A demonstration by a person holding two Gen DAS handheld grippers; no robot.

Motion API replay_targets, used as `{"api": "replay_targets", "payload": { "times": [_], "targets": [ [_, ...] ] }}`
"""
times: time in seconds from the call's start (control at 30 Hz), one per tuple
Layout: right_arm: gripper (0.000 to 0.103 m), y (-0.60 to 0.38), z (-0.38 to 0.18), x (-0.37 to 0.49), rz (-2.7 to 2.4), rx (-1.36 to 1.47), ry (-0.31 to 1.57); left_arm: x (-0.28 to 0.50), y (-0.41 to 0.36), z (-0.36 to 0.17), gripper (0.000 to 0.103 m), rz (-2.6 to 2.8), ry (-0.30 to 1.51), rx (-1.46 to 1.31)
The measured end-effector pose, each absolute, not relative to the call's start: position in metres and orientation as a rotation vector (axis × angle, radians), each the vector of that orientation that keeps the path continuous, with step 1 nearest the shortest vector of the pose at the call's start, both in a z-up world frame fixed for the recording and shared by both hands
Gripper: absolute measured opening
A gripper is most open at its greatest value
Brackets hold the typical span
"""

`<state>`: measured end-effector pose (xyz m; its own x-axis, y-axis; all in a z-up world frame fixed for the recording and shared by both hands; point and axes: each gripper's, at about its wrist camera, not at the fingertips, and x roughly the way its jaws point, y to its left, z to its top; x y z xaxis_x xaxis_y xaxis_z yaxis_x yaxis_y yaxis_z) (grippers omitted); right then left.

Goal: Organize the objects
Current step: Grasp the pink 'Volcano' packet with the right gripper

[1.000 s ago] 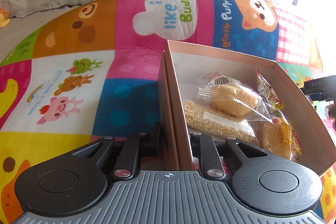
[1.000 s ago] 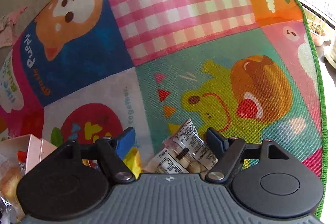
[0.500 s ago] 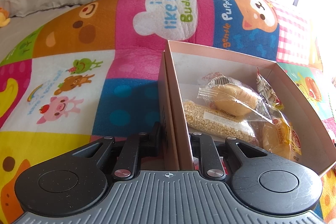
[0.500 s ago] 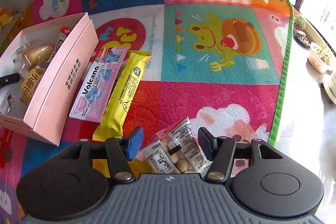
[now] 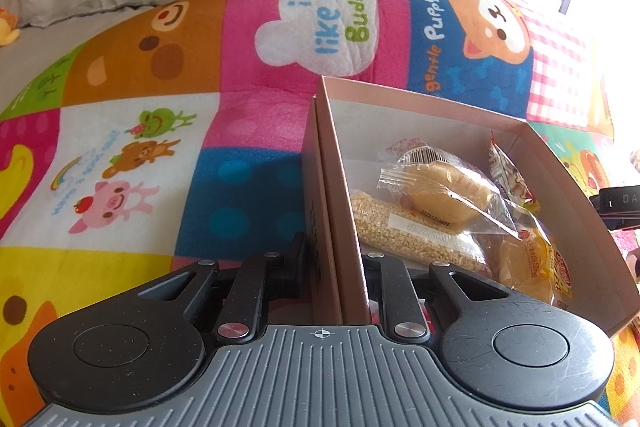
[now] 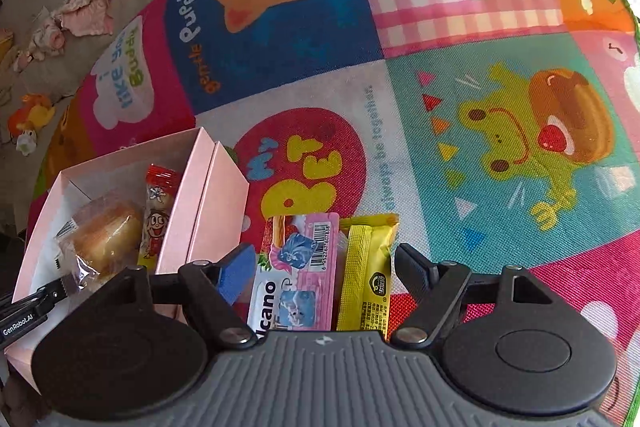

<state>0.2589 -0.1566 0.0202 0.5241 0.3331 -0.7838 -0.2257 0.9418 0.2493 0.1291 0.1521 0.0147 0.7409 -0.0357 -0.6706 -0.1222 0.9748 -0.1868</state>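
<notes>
Left gripper (image 5: 334, 263) clamped on near side wall of pink box (image 5: 424, 105), wall pinched between both fingers. Right gripper (image 6: 324, 267) empty, jaws opening, poised over pink Volcano packet (image 6: 296, 267) and yellow snack bar (image 6: 366, 271), both flat on play mat (image 6: 460, 27) just right of box. Inside box: wrapped bread roll (image 5: 450, 191), grain bar (image 5: 412, 233), yellow bun pack (image 5: 528, 267), red-topped sachet (image 6: 158, 211) against far wall
</notes>
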Motion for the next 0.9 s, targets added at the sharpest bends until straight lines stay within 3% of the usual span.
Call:
{"api": "replay_targets", "payload": {
  "times": [0.13, 0.33, 0.5, 0.63, 0.9],
  "targets": [
    [0.063, -0.158, 0.023, 0.247, 0.369, 0.09, 0.974, 0.129, 0.152, 0.015, 0.02, 0.046, 0.733, -0.229],
    [0.062, -0.178, 0.029, 0.189, 0.388, 0.014, 0.999, 0.128, 0.151, 0.015, 0.02, 0.047, 0.731, -0.229],
    [0.064, -0.194, 0.034, 0.126, 0.336, -0.068, 0.937, 0.128, 0.151, 0.015, 0.02, 0.05, 0.726, -0.234],
    [0.076, -0.208, 0.042, 0.075, 0.304, -0.11, 0.824, 0.129, 0.15, 0.016, 0.021, 0.056, 0.73, -0.233],
    [0.076, -0.206, 0.042, 0.013, 0.329, -0.196, 0.7, 0.128, 0.151, 0.016, 0.021, 0.059, 0.731, -0.236]
  ]
}}
